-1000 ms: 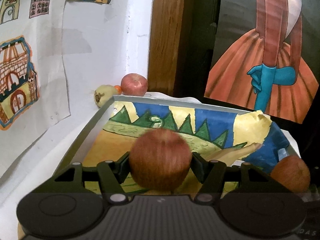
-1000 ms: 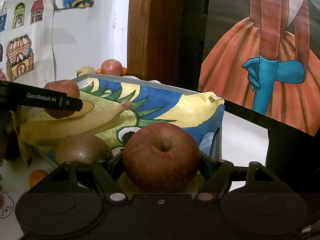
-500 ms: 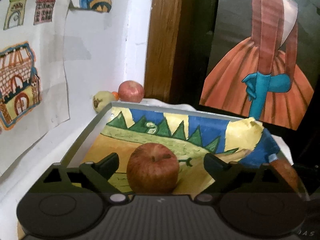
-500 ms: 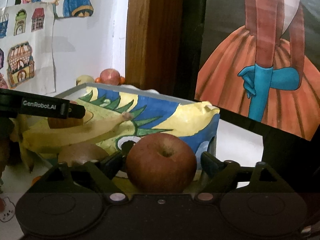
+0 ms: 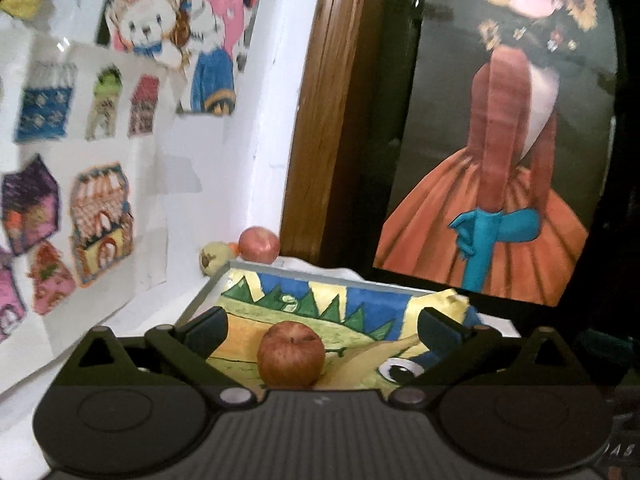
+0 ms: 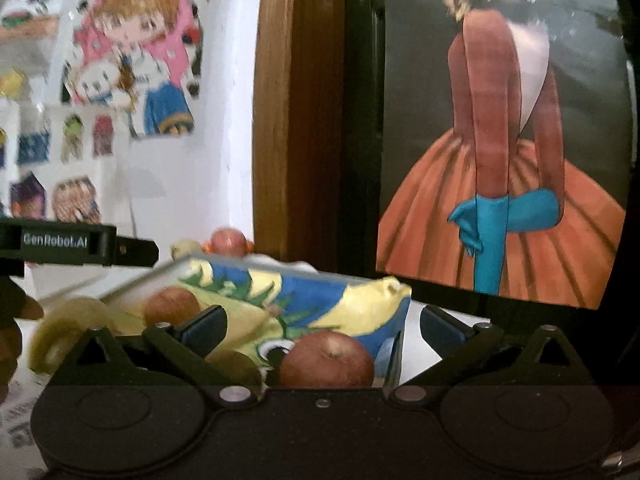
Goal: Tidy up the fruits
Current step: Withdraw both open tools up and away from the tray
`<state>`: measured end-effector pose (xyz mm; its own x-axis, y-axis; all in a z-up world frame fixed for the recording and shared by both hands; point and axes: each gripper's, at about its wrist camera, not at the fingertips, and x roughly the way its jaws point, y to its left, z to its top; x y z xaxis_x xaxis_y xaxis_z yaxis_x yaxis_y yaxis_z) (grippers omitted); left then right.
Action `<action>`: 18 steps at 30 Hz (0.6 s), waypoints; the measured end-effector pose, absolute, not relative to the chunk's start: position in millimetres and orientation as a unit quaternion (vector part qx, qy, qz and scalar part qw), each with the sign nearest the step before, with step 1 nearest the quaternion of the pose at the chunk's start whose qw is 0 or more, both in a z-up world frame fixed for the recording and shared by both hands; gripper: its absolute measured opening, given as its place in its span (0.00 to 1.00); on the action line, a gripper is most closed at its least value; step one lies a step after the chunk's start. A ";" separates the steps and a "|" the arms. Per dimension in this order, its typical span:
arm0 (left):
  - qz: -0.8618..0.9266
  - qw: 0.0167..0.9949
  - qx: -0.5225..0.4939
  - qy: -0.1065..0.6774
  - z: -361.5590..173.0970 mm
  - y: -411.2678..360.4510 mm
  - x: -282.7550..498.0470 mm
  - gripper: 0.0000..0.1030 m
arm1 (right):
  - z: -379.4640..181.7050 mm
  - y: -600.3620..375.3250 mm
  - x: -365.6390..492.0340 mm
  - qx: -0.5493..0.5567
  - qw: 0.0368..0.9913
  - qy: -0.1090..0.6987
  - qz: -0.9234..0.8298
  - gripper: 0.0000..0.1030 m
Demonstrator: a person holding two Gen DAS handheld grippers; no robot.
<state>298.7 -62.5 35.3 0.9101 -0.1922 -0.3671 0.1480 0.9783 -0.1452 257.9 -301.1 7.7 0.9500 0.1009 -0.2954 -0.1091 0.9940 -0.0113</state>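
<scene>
A grey tray [image 5: 208, 295] lined with a painted landscape sheet [image 5: 360, 304] fills the lower centre of both wrist views, serving as the collecting place for the fruit on a white counter [image 5: 132, 312]. Behind it, a wooden door frame [image 5: 320, 120] and a poster of a figure in an orange skirt [image 5: 500, 200] rise through the upper frame, with children's drawings [image 5: 100, 216] on the wall at left.

In the left wrist view the left gripper [image 5: 322, 330] hangs above the tray with its jaws spread wide, a red apple [image 5: 291, 354] standing free on the liner between them, stem up, touching neither finger. In the right wrist view the right gripper [image 6: 322, 330] is likewise spread, a second apple [image 6: 327, 358] resting low in the tray's near right corner, clear of both pads. Both apples appear set down and released, each placed apart, probably so neither rolls against the other.

A banana [image 6: 76, 332] lies at lower left, a brownish fruit [image 6: 236, 364] sits beside the second apple, and the first apple [image 6: 171, 306] shows further back. Against the wall, just beyond the tray's far corner, a reddish fruit [image 5: 259, 244] and a pale one [image 5: 214, 258] remain outside, likely next to be gathered.
</scene>
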 end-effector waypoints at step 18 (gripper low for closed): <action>-0.057 0.986 -0.027 0.151 61.1 -13.4 138.9 1.00 | 49.4 -258.9 95.6 0.002 0.991 0.104 0.089 0.99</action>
<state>138.9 -13.4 61.1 0.9475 -0.1216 -0.2957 0.1051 0.9919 -0.0711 95.6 -258.9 49.4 0.9627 0.1761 -0.2054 -0.1751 0.9843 0.0232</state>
